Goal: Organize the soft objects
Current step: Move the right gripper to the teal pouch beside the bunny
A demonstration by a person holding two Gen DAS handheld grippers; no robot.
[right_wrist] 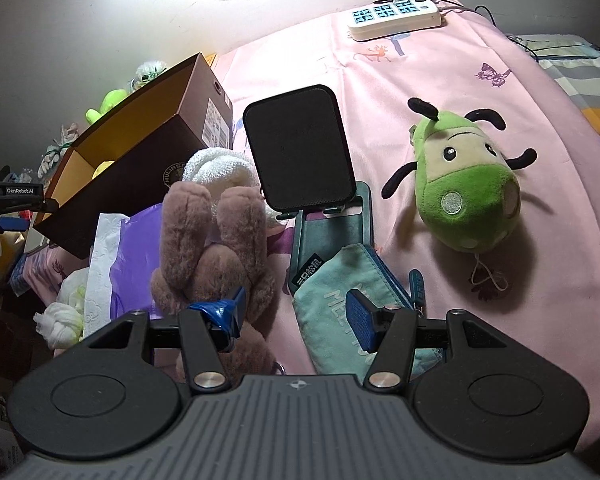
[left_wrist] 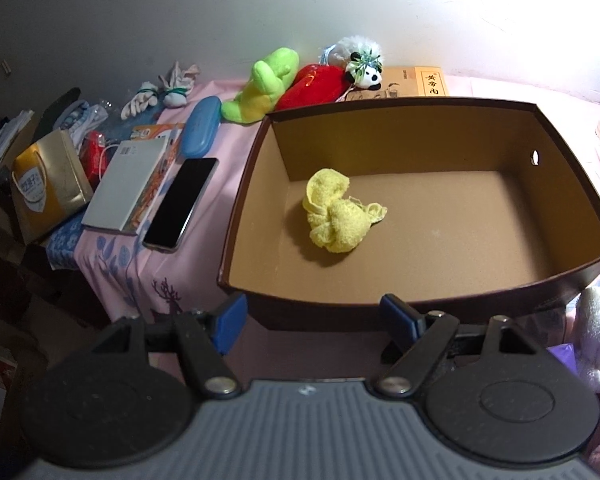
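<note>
A brown cardboard box (left_wrist: 420, 128) stands open on the pink bedsheet, and a crumpled yellow cloth (left_wrist: 342, 212) lies on its floor. My left gripper (left_wrist: 314, 320) hovers open before the box's near wall, with nothing between its fingers. Behind the box lie a green plush (left_wrist: 268, 84), a red plush (left_wrist: 316, 86) and a small panda (left_wrist: 364, 72). My right gripper (right_wrist: 296, 312) is open low over the sheet, its left finger against a brown plush bunny (right_wrist: 212, 240). A white towel (right_wrist: 220, 172) sits behind the bunny. A green bug plush (right_wrist: 468, 196) lies to the right.
Left of the box lie a phone (left_wrist: 180, 204), a notebook (left_wrist: 128, 188), a blue case (left_wrist: 200, 132) and a gold bag (left_wrist: 48, 184). Near my right gripper are a teal pouch (right_wrist: 336, 292), a black stand (right_wrist: 300, 148) and purple tissue packs (right_wrist: 136, 248). A power strip (right_wrist: 396, 20) lies far back.
</note>
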